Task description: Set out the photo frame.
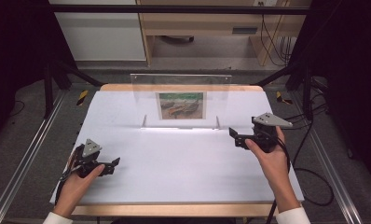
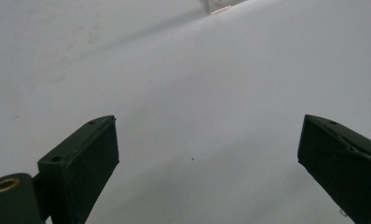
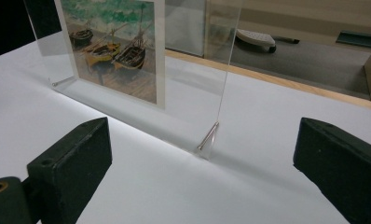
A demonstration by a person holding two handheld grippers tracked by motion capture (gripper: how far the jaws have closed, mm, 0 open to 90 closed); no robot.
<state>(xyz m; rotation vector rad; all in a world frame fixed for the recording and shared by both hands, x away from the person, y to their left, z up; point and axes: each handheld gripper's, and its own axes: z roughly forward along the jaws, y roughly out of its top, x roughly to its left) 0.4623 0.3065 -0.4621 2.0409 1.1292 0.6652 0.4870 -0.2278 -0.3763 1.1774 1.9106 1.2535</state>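
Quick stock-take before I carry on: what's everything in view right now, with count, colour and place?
acrylic frame: 1, clear, upright at the table's far middle, on small metal foot pins
boat picture: 1, green and brown, inside the frame
table: 1, white top with wooden edge
floor cables: several, black, right of the table
left tongs: 1, black, open, near left of the table, holding nothing
right tongs: 1, black, open, right of the frame, holding nothing
hands: 2, one on each tongs, white sleeves
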